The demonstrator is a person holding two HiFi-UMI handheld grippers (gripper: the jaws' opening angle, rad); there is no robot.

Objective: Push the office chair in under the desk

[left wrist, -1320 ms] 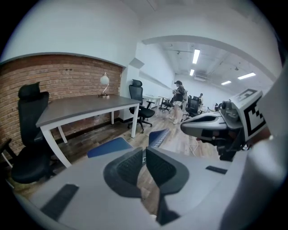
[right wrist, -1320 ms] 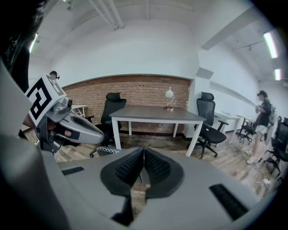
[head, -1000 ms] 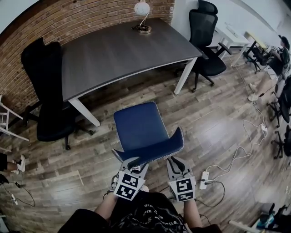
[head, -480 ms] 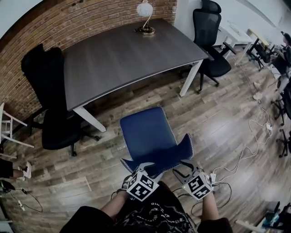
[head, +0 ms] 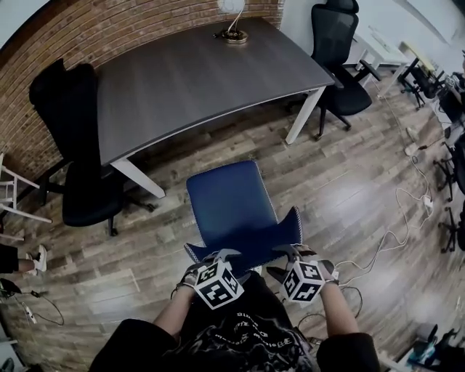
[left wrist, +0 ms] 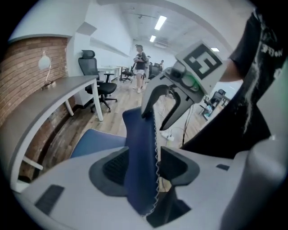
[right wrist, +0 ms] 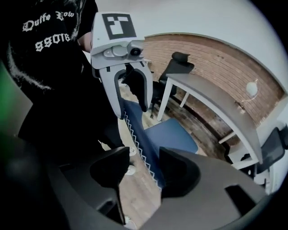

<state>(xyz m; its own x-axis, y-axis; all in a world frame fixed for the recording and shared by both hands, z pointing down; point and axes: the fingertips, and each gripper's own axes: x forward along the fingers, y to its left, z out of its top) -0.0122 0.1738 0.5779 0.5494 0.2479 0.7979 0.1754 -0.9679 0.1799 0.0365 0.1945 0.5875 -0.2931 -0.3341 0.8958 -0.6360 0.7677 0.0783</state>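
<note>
The blue office chair (head: 229, 207) stands on the wooden floor just short of the dark grey desk (head: 189, 80), its seat facing the desk. Its backrest (head: 251, 243) is nearest me. My left gripper (head: 218, 256) straddles the backrest's top edge on the left, my right gripper (head: 290, 251) on the right. In the left gripper view the blue fabric (left wrist: 139, 148) stands between the jaws of my left gripper (left wrist: 144, 168), which are opening. In the right gripper view the zigzag-stitched edge (right wrist: 141, 148) lies between the jaws of my right gripper (right wrist: 144, 168), also opening, with a gap at one pad.
A black office chair (head: 76, 145) stands at the desk's left end and another (head: 338, 65) at its right. A lamp (head: 234, 22) sits on the desk's far edge. The white desk legs (head: 138, 178) frame the gap. Cables and a power strip (head: 392, 240) lie on the floor at the right.
Both pairs of jaws have widened around the backrest's top edge and the marker cubes have tilted outward. The chair stands at about the same distance from the desk.
</note>
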